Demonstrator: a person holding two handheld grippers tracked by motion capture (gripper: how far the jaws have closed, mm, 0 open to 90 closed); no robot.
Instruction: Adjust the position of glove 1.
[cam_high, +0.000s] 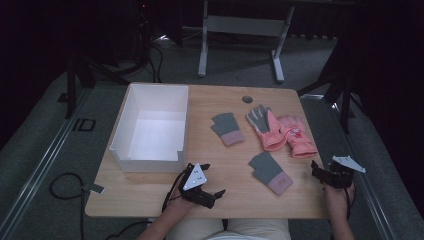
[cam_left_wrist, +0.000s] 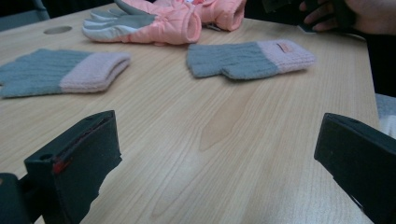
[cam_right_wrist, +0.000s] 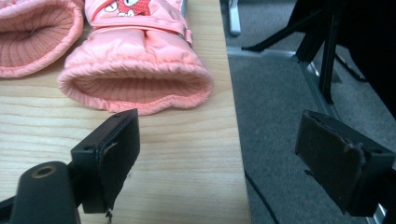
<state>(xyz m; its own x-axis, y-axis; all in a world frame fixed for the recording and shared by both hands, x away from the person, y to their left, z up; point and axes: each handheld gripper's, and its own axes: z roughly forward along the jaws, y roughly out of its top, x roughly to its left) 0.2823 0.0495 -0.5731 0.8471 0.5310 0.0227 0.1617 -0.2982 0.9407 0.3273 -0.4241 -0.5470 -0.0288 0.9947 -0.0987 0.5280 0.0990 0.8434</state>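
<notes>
Pink glove (cam_right_wrist: 135, 77) just beyond open right claw (cam_right_wrist: 243, 158), untouched

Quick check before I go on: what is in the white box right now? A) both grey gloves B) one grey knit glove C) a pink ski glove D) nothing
D: the high view shows the white box bare inside, while both grey knit gloves and the pink ski gloves lie on the table.

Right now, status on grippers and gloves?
Left gripper open, empty. Right gripper open, facing pink glove cuff. Grey gloves untouched. White box empty.
</notes>
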